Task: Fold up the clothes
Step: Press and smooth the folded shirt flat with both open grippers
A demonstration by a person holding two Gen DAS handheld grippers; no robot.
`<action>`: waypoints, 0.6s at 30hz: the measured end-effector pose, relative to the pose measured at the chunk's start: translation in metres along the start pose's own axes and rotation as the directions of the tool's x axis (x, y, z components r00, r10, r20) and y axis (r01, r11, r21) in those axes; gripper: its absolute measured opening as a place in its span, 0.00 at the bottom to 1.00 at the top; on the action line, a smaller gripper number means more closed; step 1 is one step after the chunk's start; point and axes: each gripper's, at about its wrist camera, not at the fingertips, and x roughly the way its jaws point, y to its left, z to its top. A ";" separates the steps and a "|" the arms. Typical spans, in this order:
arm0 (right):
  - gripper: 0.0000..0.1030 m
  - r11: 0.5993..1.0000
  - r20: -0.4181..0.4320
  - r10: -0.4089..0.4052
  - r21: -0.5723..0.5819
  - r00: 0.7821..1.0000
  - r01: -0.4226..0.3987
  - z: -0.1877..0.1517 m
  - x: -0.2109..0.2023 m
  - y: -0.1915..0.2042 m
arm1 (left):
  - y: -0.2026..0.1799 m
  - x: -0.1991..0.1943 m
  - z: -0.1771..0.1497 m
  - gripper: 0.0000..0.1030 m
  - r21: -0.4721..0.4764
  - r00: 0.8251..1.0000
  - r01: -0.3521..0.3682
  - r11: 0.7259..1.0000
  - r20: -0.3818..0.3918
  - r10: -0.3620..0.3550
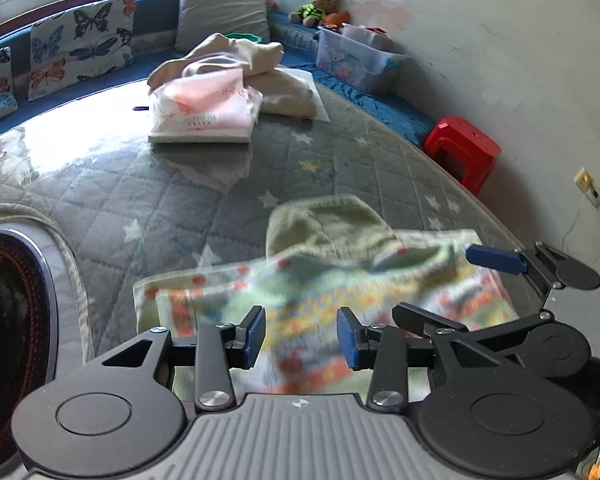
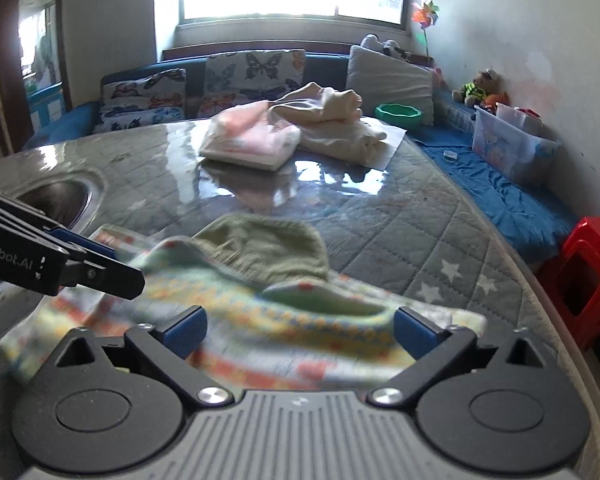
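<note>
Left tool (image 1: 301,336): jaws part-way apart, blue pads clear of the cloth on either side, nothing pinched. Right tool (image 2: 300,330): jaws spread wide, likewise gripping nothing. Both angled down over the near edge of the same garment, side by side, left one at the garment's left end.

Directly under and ahead of both: a small knitted garment (image 1: 300,280), pale green with bands of orange, yellow and blue, lying rumpled and partly doubled over on the counter (image 1: 140,200), close to its near edge. On top toward the far side, a plain olive ribbed part (image 1: 324,224), perhaps a hood or lining; too blurred to tell which.

Judged from the look: light, soft, fully limp, a little stretchy. No stiffness to help, so likely to sag and bunch when lifted at one point. Glossy clear sheet over the quilted counter cover probably lets it slide rather than catch. Nothing fragile. Best taken by the thicker edges, one hem corner or shoulder seam per tool, well apart, pinching through the whole layer rather than a loose surface loop.

Farther off across the counter: a pink packet (image 1: 204,108) and a heap of cream cloth (image 1: 240,56), well apart from the garment. Beyond the counter's right edge, a red stool (image 1: 464,152).
</note>
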 end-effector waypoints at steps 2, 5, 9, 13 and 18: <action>0.96 1.000 0.005 0.002 -0.012 1.000 -0.002 -0.006 -0.008 0.007 | -0.003 -0.005 -0.010 0.42 0.018 1.000 -0.005 1.000 0.003 0.005; 0.94 1.000 -0.003 0.013 -0.016 1.000 -0.013 -0.015 -0.017 0.015 | -0.006 -0.010 -0.024 0.42 0.040 1.000 -0.009 0.999 0.003 0.009; 0.92 1.000 0.004 0.000 -0.017 1.000 0.000 -0.027 -0.029 0.022 | -0.010 -0.014 -0.041 0.42 0.062 1.000 -0.022 0.998 -0.001 0.022; 0.89 0.999 -0.003 -0.005 0.045 1.000 0.005 -0.039 -0.039 0.023 | -0.013 -0.017 -0.054 0.44 0.086 0.999 -0.042 0.995 0.020 0.040; 0.84 0.998 0.018 -0.039 0.054 0.999 0.038 -0.050 -0.056 0.024 | -0.013 -0.027 -0.056 0.44 0.081 0.998 -0.045 0.996 0.041 0.042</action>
